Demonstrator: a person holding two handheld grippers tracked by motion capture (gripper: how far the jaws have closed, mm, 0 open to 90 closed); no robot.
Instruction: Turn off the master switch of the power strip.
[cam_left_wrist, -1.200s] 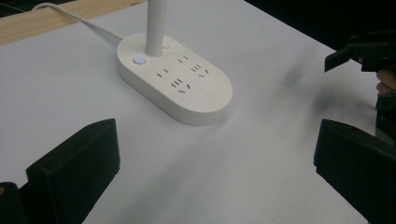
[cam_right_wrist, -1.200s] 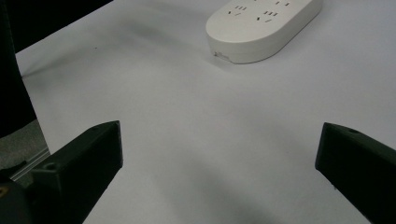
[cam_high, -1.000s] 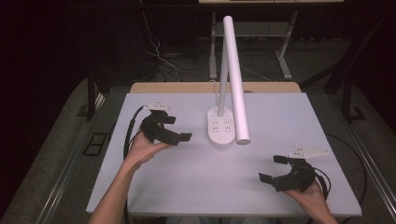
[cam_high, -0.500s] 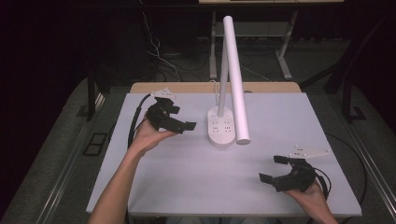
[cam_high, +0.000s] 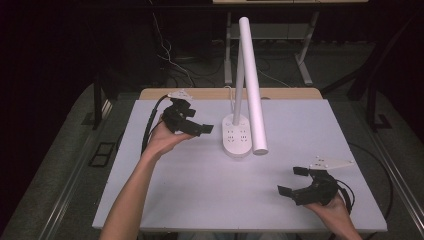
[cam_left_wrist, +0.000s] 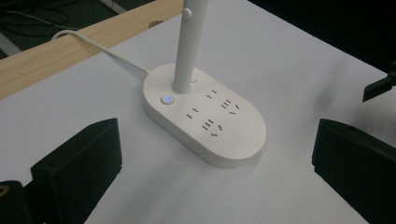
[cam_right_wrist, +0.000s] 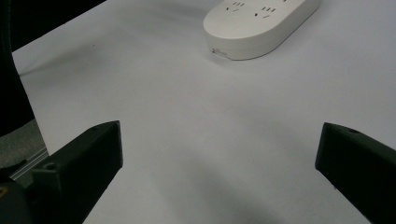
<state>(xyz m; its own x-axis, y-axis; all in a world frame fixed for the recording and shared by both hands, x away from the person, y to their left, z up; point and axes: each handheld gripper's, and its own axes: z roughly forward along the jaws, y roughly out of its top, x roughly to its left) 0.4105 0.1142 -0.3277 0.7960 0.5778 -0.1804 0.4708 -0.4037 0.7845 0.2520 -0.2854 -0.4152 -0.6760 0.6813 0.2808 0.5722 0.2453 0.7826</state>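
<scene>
The left gripper has advanced toward the lamp base, jaws released, empty. The base stands mid-surface; its lit button is probably next. The right gripper idles, jaws released.

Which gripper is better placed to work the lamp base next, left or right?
Left, probably. The left gripper hovers open right beside the lamp base, whose lit button faces it. The right gripper, also open, sits far off at the table's near edge.
</scene>
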